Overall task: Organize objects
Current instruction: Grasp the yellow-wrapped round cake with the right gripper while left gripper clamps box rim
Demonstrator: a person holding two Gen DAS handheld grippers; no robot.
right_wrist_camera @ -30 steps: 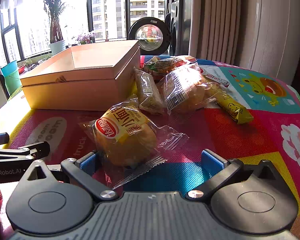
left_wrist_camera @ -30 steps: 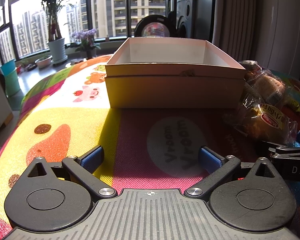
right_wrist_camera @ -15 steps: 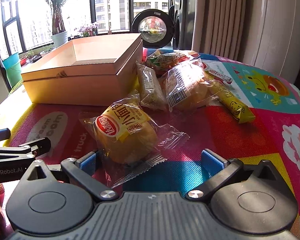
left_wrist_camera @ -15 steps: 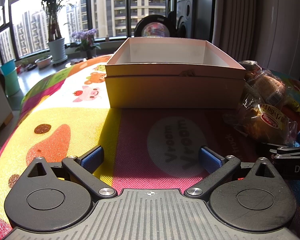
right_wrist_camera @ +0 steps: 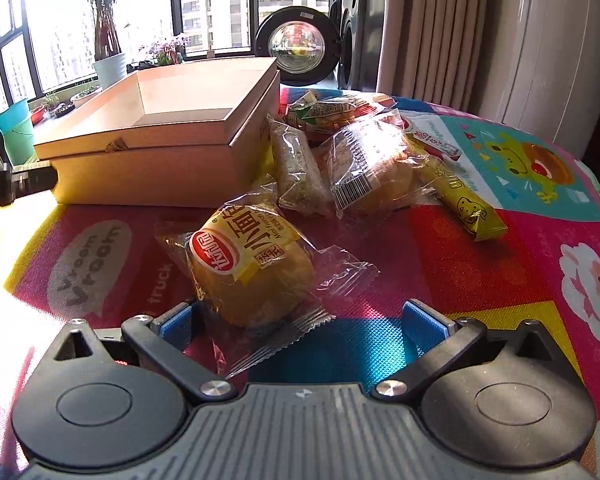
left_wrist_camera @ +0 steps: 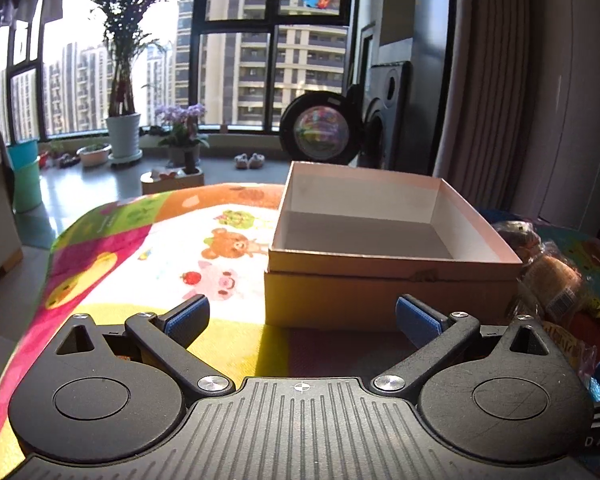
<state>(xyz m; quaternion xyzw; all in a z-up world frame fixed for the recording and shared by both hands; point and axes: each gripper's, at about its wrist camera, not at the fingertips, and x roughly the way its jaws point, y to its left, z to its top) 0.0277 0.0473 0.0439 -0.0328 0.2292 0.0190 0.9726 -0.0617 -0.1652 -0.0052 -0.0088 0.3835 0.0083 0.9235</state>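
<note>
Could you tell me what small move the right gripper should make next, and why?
Probably ease the right gripper forward and slightly left, then close on the yellow-labelled bread packet. Its jaws stand open, the packet lies just ahead, nearer its left finger, and the open box beyond looks empty and ready to receive it.

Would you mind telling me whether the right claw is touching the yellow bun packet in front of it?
Cannot tell. In the right wrist view the open right claw straddles the bun packet; its left pad sits right against the wrapper, with no plain gap or contact.
</note>
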